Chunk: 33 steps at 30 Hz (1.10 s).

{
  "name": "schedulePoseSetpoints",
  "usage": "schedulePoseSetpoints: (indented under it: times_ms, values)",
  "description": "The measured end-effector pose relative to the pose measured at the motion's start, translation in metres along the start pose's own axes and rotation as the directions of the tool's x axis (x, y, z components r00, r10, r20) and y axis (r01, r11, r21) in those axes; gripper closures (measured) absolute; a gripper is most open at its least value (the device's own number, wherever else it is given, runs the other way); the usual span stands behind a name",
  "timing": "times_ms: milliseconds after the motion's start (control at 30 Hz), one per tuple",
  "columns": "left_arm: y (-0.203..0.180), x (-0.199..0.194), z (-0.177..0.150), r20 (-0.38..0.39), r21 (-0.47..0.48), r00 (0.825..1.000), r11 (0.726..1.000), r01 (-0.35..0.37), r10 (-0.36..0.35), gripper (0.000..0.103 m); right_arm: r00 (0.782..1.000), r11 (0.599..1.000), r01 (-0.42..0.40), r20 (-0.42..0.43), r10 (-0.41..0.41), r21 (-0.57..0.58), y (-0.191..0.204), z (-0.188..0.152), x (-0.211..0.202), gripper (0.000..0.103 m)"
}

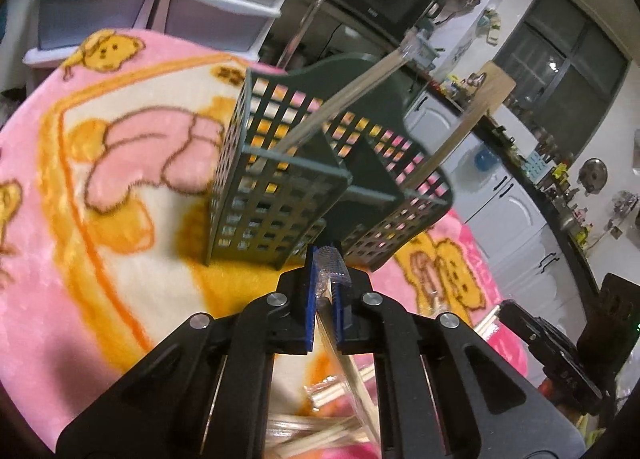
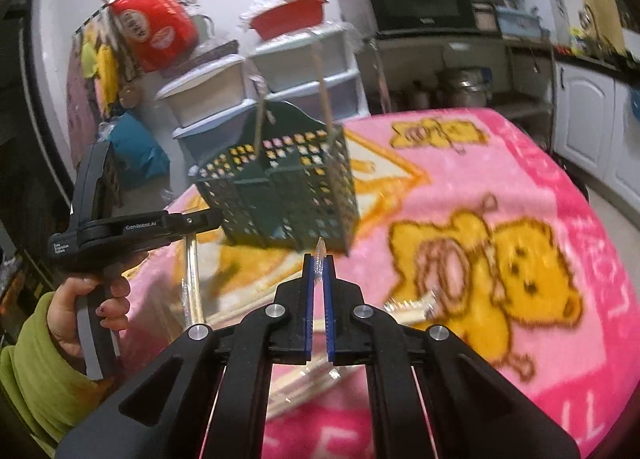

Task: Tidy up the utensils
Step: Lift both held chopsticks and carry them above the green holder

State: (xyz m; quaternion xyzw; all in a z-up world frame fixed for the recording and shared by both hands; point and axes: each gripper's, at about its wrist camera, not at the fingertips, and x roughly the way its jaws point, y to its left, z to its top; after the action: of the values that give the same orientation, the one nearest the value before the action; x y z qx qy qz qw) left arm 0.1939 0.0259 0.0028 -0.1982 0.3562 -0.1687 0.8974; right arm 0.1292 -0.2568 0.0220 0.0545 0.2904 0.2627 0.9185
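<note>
Two wrapped utensils stand in the green basket (image 1: 280, 195) on the pink bear blanket (image 1: 80, 259), straight ahead of both grippers. Each gripper, left (image 1: 326, 291) and right (image 2: 319, 291), is clamped on a plastic-wrapped utensil, the left wrapped piece (image 1: 332, 267) and the right one (image 2: 319, 259). "GenRobot.AI" is printed on the left tool (image 2: 140, 227).
</note>
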Motion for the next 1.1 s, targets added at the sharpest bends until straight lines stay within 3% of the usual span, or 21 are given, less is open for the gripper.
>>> schedulePoseSetpoints:
  times_ms: [400, 1100]
  values:
    - [-0.022, -0.044, 0.028, 0.114, 0.047, 0.993, 0.998, 0.040, -0.045, 0.100, 0.994, 0.991, -0.055, 0.083, 0.065, -0.125, 0.042, 0.040, -0.010, 0.099]
    - [-0.057, -0.096, 0.076, 0.274, 0.121, 0.954, 0.989, 0.087, -0.118, 0.100, 0.974, 0.975, -0.047, 0.206, 0.093, -0.218, 0.067, 0.086, -0.042, 0.100]
